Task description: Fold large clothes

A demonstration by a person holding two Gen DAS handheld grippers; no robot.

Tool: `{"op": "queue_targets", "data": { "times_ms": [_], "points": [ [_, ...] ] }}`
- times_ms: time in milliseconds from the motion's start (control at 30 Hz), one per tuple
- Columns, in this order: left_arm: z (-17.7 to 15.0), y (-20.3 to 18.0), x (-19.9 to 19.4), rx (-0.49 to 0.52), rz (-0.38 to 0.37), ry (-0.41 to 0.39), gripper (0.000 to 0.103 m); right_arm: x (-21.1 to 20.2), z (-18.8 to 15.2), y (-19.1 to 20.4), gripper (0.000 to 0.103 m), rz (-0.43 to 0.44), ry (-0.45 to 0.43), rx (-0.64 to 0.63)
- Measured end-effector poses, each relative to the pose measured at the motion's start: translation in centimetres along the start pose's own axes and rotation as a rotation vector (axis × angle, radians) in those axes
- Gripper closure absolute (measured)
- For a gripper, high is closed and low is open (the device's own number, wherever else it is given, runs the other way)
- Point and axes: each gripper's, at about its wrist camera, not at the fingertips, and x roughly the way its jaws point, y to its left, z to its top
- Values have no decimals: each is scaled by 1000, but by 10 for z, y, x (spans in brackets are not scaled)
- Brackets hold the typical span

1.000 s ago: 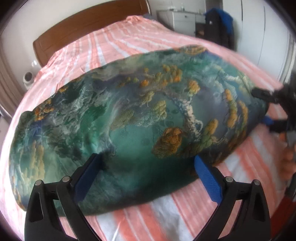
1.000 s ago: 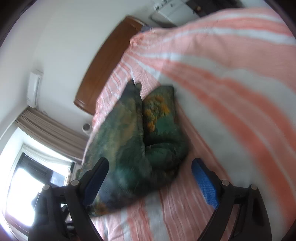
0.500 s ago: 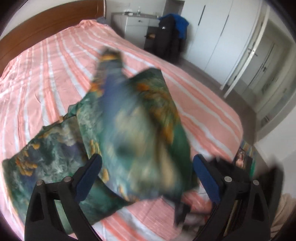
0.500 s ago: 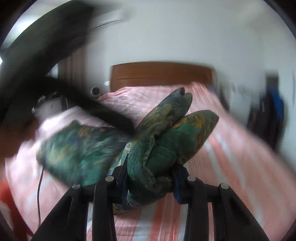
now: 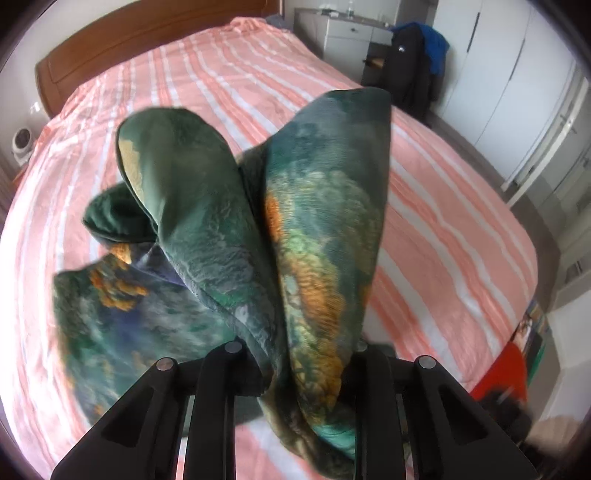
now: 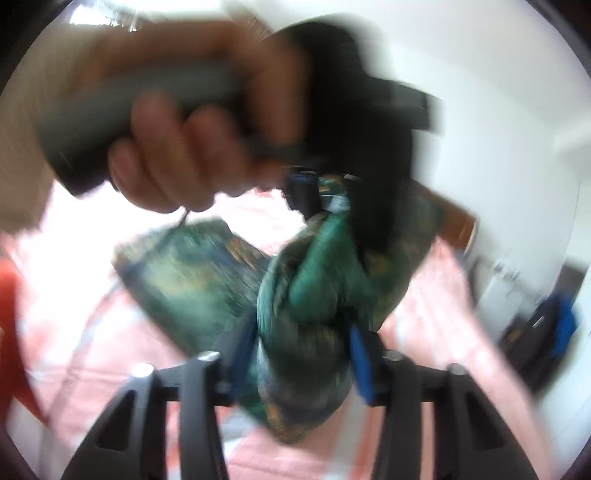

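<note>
Bunching into green, orange-flecked folds, garment [image 5: 317, 236] clamped in left gripper [image 5: 295, 354], gripped by right gripper [image 6: 301, 347]

Green cloth [image 5: 314, 258] hides the left jaws' pads; motion blurs the person's hand [image 6: 173, 147].

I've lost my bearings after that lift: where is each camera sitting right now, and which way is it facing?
Left wrist: on the left tool, looking down over the striped bed toward the headboard; its black fingers pinch the green garment.
Right wrist: on the right tool, facing roughly level, blurred; its blue pads grip a bunch of the garment, and a hand holding the left tool's handle fills the top.
Shared: the garment, the bed and the dark and blue clothes hanging by the wall.
</note>
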Motion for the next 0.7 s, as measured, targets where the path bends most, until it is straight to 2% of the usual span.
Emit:
{"op": "queue_targets", "data": {
  "times_ms": [67, 100, 200, 367, 433, 567, 700],
  "points": [
    [2, 32, -16, -24, -19, -23, 82, -26, -4, -14, 18, 63, -20, 133],
    [-1, 53, -24, -50, -30, -35, 81, -41, -10, -21, 15, 77, -34, 195],
    [-11, 106, -35, -84, 8, -52, 81, -62, -34, -28, 14, 53, -10, 243],
    [-54, 188, -21, -237, 62, -3, 80, -55, -80, -27, 14, 40, 138, 267],
    [-72, 214, -13, -298, 71, 1, 80, -45, -86, -28, 14, 52, 175, 282],
    [-109, 258, 11, -409, 82, 0, 78, -40, -87, -27, 14, 47, 175, 271],
    [-144, 283, 45, -499, 60, 2, 70, -40, -97, -24, 14, 55, 217, 259]
  ]
}}
